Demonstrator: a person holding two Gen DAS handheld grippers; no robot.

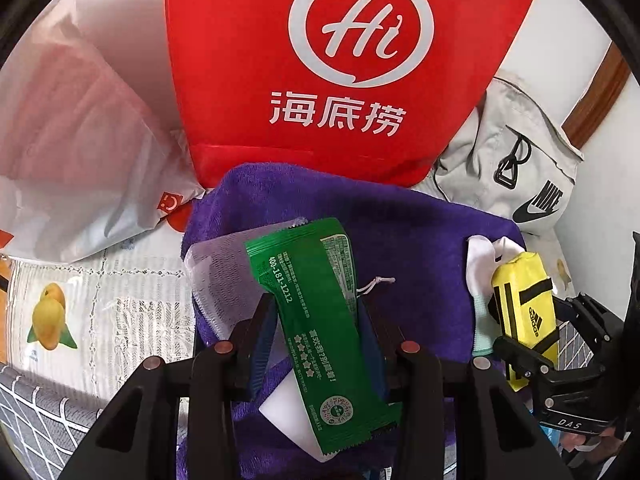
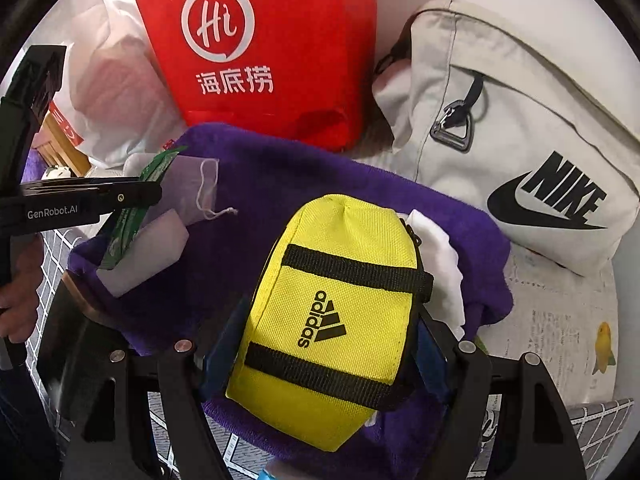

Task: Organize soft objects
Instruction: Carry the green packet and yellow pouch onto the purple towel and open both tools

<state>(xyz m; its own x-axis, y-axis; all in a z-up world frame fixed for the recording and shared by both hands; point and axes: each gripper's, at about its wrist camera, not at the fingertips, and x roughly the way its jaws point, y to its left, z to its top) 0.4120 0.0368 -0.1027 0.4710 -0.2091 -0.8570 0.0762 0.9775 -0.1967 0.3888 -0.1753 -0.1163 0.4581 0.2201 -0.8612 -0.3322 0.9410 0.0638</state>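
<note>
Left tongs (image 1: 320, 328) and right tongs (image 2: 332, 344) sit side by side, each clamped on something, the left hand (image 2: 18, 280) gripping its handle.

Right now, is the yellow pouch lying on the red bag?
No, the yellow pouch sits between the fingers of the right hand-held gripper over the purple towel, with the red bag standing behind.

Fuzzy purple terry towel (image 2: 280, 184), on it glossy green foil sachet (image 1: 316, 320) and matt woven yellow Adidas pouch (image 2: 332, 320), behind it matt red non-woven bag (image 1: 312, 72), smooth grey canvas Nike bag (image 2: 520, 128)
</note>
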